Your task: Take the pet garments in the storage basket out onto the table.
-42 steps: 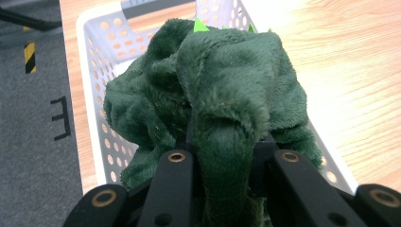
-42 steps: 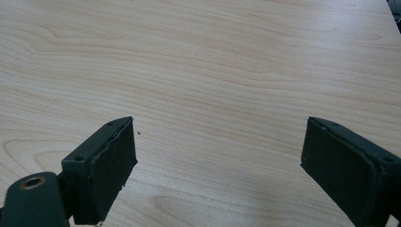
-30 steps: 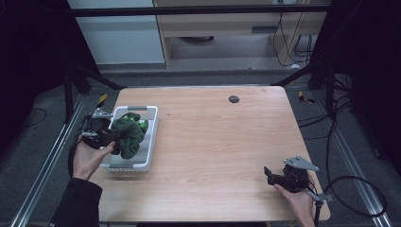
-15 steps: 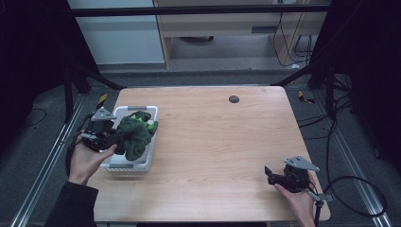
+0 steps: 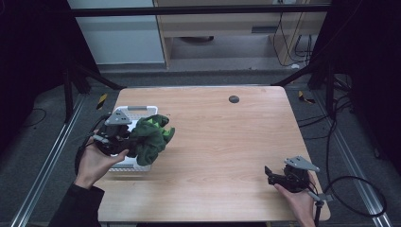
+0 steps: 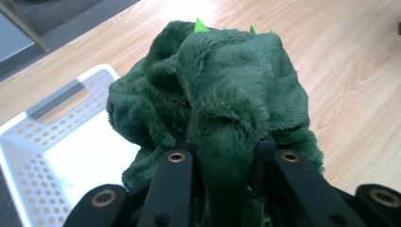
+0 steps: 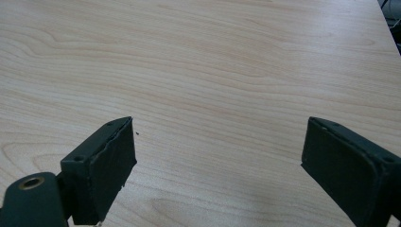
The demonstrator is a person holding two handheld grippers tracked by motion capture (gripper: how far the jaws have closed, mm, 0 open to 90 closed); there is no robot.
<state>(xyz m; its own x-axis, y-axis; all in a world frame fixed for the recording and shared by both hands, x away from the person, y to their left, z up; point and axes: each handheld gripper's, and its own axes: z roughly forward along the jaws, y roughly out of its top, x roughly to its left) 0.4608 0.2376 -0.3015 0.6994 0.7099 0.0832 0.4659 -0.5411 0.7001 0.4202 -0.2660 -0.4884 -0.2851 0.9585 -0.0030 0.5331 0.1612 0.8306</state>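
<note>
A dark green plush toy (image 5: 150,136) with small bright green spikes hangs lifted above the right rim of a white perforated basket (image 5: 133,111) at the table's left. My left gripper (image 5: 124,140) is shut on the plush toy (image 6: 222,109), whose fabric bunches between the black jaws. The white basket (image 6: 61,137) lies below and to the left of it, its floor bare. My right gripper (image 5: 269,175) rests low near the table's front right corner, open, with bare wood between its two pads (image 7: 113,165).
A small dark round spot (image 5: 233,99) sits on the wooden table (image 5: 227,137) near its far edge. Metal frame legs and cables stand on the grey floor around the table.
My left gripper has lifted the green plush toy out of the basket and carried it right, over the basket's rim. The right gripper has stayed where it was.
</note>
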